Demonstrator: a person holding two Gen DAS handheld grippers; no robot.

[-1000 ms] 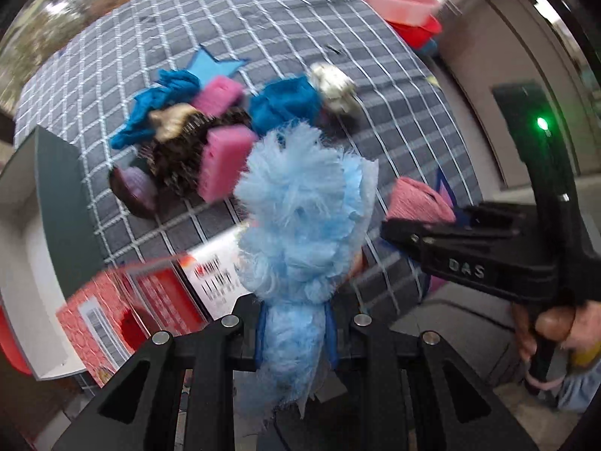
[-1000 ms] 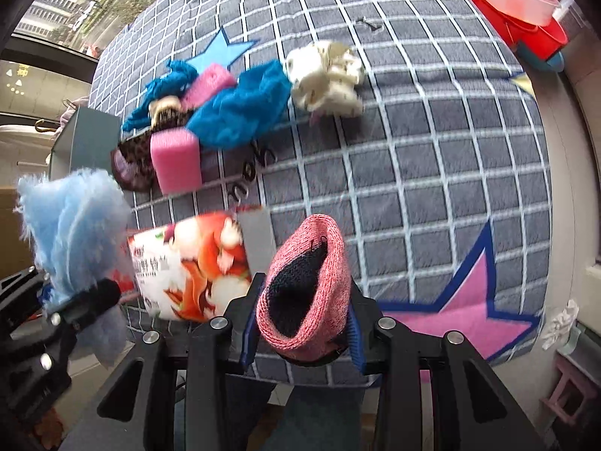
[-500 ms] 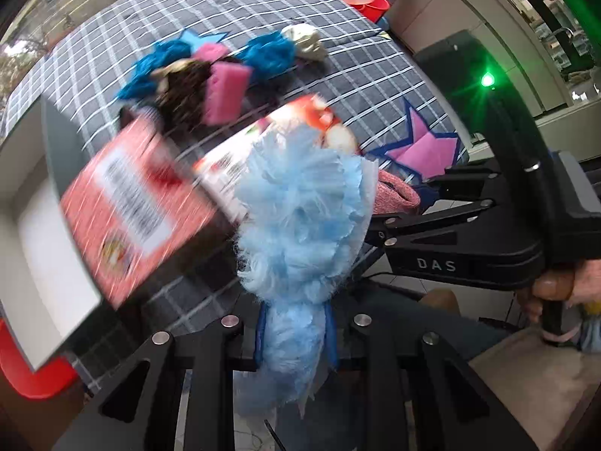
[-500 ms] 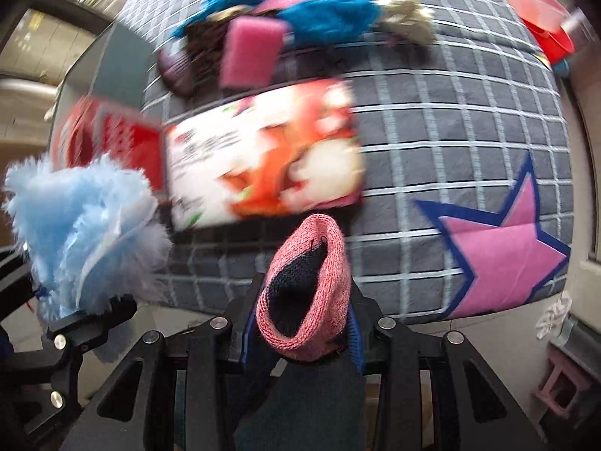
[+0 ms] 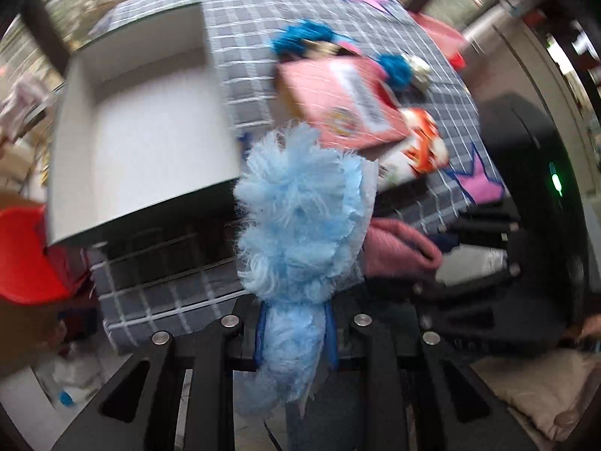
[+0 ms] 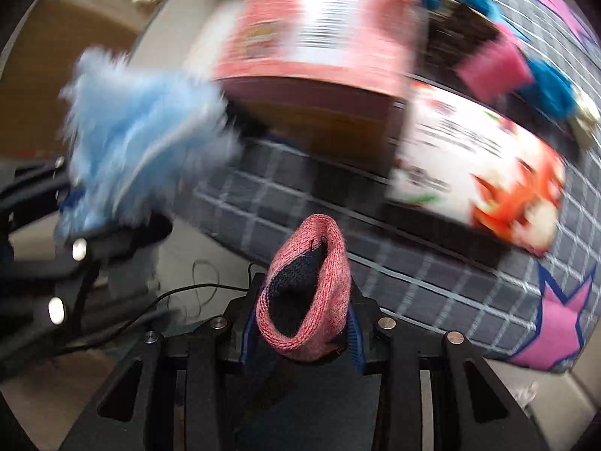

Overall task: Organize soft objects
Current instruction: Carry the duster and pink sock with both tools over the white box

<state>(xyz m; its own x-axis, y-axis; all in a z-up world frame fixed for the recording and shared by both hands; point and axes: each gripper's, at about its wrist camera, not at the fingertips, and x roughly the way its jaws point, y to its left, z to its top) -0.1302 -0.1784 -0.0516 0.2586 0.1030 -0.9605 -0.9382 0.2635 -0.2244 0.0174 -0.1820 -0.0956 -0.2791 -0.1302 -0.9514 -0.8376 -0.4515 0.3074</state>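
Observation:
My left gripper (image 5: 295, 315) is shut on a fluffy light-blue duster-like tuft (image 5: 296, 218), which stands up between its pads. To its left lies an open box (image 5: 71, 150), white inside and dark outside, on the table's near corner. My right gripper (image 6: 302, 319) is shut on a pink knitted sock (image 6: 311, 285) with a dark blue lining. In the left wrist view that sock (image 5: 398, 248) shows just right of the tuft. In the right wrist view the blue tuft (image 6: 139, 127) hangs at the left, off the table's edge.
A grey checked cloth (image 5: 244, 37) with pink stars covers the table. On it lie a red carton (image 5: 338, 101), a printed snack bag (image 6: 480, 173) and a pile of blue cloths (image 5: 300, 37) and pink sponges (image 6: 492, 64). A red basin (image 5: 22, 255) sits below the box.
Both grippers have swept left along the table's near edge, each keeping its item. The white box now fills the left wrist view's left side, and the pile has slid away to the right.

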